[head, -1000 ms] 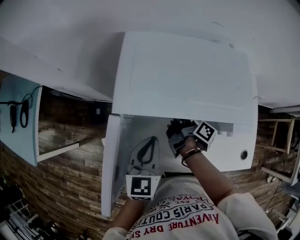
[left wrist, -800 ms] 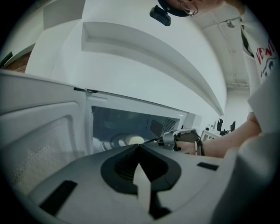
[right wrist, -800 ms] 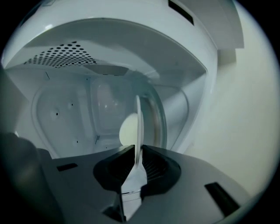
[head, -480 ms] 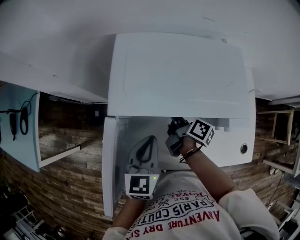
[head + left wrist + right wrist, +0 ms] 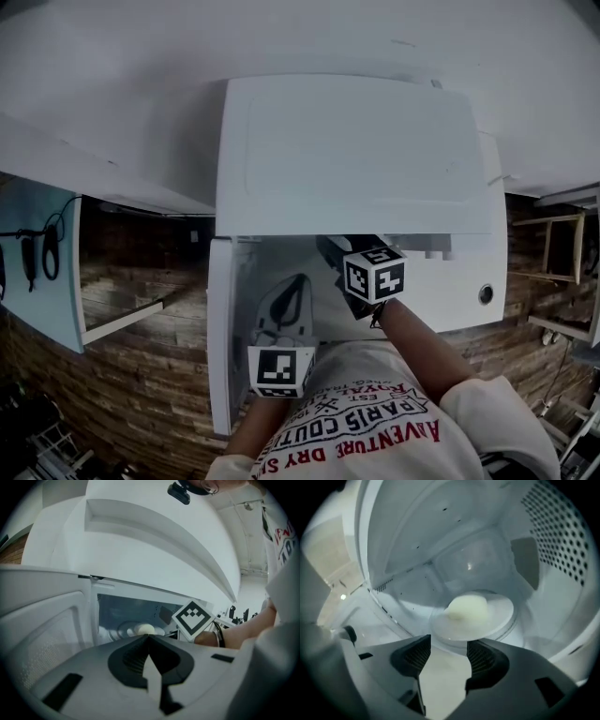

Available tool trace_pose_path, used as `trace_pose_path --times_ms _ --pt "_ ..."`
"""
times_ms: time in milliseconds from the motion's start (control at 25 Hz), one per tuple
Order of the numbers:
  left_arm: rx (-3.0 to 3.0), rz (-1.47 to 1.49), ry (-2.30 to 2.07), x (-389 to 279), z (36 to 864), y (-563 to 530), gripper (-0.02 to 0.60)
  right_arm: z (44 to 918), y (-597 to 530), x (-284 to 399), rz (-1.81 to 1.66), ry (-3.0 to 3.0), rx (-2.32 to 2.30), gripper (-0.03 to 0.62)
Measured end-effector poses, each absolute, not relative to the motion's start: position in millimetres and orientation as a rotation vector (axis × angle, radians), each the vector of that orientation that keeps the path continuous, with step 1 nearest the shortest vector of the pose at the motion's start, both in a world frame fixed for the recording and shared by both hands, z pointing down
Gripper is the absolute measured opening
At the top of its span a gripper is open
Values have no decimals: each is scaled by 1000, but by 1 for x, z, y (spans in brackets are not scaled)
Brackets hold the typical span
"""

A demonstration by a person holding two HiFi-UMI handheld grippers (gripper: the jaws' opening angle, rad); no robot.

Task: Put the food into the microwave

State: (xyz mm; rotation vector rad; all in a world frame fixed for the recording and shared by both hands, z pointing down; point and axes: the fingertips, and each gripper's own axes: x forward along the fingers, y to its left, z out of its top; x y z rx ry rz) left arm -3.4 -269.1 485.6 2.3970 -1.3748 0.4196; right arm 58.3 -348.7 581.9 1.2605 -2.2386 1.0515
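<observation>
The food (image 5: 468,607) is a pale round bun on a white plate (image 5: 497,620), which rests on the floor of the cavity of the white microwave (image 5: 356,150). My right gripper (image 5: 449,644) is inside the cavity just in front of the plate's rim. Its jaws are opening, and nothing is pressed between them. In the head view only its body (image 5: 342,255) and marker cube (image 5: 375,275) show at the cavity mouth. My left gripper (image 5: 149,639) is shut on nothing and hovers outside the opening (image 5: 286,305). From there the bun (image 5: 144,629) is visible inside.
The microwave door (image 5: 225,337) hangs open to the left. A round knob (image 5: 486,293) sits on the front panel at the right. The cavity's right wall (image 5: 562,541) is perforated. A blue cabinet (image 5: 37,281) stands to the left and a wooden rack (image 5: 562,281) to the right.
My right gripper has rolled at the cavity mouth, so its marker cube now faces upward. The left gripper has stayed where it was.
</observation>
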Motion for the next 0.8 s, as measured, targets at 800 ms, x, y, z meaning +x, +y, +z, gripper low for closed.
trace_pose_path --times_ms 800 --pt "2407 373 -1358 -6 481 -274 6 585 -326 69 420 -1934 934 229"
